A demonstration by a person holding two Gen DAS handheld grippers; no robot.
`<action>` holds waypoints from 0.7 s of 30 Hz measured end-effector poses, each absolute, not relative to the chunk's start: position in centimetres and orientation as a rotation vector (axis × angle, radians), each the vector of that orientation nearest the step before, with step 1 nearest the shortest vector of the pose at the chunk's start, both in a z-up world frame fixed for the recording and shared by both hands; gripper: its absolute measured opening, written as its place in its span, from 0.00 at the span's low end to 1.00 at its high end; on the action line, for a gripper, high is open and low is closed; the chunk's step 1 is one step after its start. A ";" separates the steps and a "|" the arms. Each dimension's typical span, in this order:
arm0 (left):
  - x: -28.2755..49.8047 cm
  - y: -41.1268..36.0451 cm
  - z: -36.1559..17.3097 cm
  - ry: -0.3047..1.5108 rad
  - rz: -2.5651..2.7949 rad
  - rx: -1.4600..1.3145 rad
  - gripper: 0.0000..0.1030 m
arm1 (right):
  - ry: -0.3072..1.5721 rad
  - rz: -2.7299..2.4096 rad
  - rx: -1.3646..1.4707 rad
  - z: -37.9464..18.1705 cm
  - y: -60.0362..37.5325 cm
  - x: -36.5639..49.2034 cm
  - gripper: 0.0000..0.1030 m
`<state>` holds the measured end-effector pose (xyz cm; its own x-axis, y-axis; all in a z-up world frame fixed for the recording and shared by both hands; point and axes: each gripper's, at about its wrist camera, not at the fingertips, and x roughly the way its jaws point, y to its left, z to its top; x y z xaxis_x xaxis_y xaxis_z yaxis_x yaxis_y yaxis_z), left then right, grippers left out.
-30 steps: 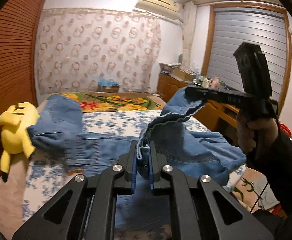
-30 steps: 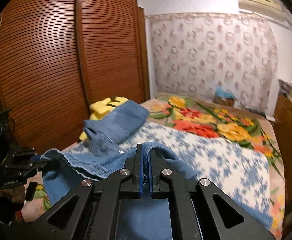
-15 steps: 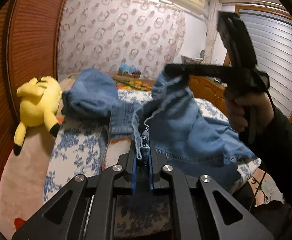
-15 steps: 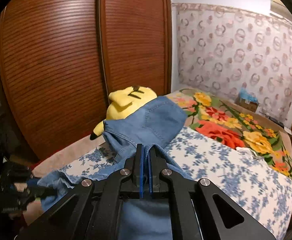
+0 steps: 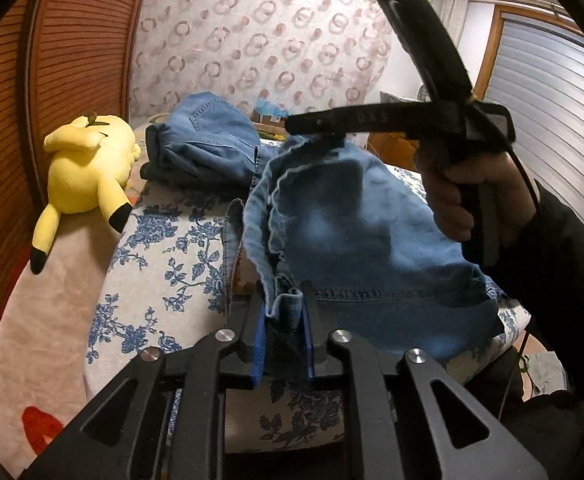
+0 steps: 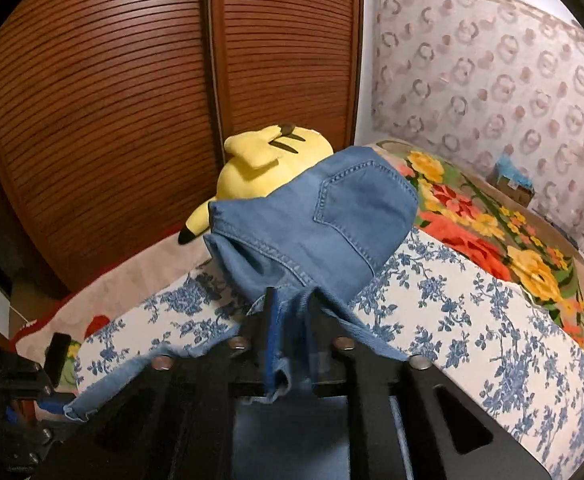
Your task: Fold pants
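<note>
On the floral bed (image 5: 160, 264), both the left tongs (image 5: 284, 312) and right tongs (image 6: 292, 320) clench the jeans' (image 6: 311, 216) hem, lifted.

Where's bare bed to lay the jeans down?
Free: blue-floral sheet right of the jeans, up to the flowered blanket. Also the strip beside the yellow plush. Crowded: plush and bunched denim at the far-left corner.

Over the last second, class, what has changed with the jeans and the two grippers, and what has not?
Both grippers carried the jeans leg ends toward the waist end beside the yellow plush toy. Unchanged: left gripper and right gripper stay shut on denim; the toy has not moved on the bed.
</note>
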<state>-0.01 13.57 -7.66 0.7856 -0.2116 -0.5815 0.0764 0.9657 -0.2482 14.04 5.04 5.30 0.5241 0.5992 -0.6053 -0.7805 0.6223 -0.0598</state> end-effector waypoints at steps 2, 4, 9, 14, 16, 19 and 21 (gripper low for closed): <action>-0.1 13.7 -7.4 0.642 -0.142 -0.212 0.26 | 0.555 0.853 -0.341 6.0 4.3 13.2 0.36; -0.2 13.8 -7.2 0.634 -0.134 -0.210 0.34 | 0.537 0.855 -0.330 6.2 3.6 12.5 0.39; 0.4 13.8 -7.3 0.642 -0.109 -0.197 0.37 | 0.525 0.840 -0.283 6.2 0.1 11.3 0.44; 0.8 13.2 -7.2 0.641 -0.117 -0.194 0.37 | 0.570 0.765 -0.243 4.1 -5.4 9.8 0.44; 1.2 12.8 -7.2 0.646 -0.124 -0.184 0.38 | 0.592 0.733 -0.233 3.1 -7.6 8.9 0.44; 1.5 12.1 -7.3 0.644 -0.124 -0.166 0.47 | 0.623 0.683 -0.231 1.3 -10.4 7.8 0.44; 2.1 11.7 -7.4 0.657 -0.122 -0.159 0.47 | 0.650 0.661 -0.218 0.3 -11.8 7.1 0.44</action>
<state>2.08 11.66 -7.44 0.7852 -0.1630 -0.5974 0.0628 0.9807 -0.1852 7.07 -11.81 0.33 0.6014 0.5001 -0.6231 -0.6314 0.7753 0.0129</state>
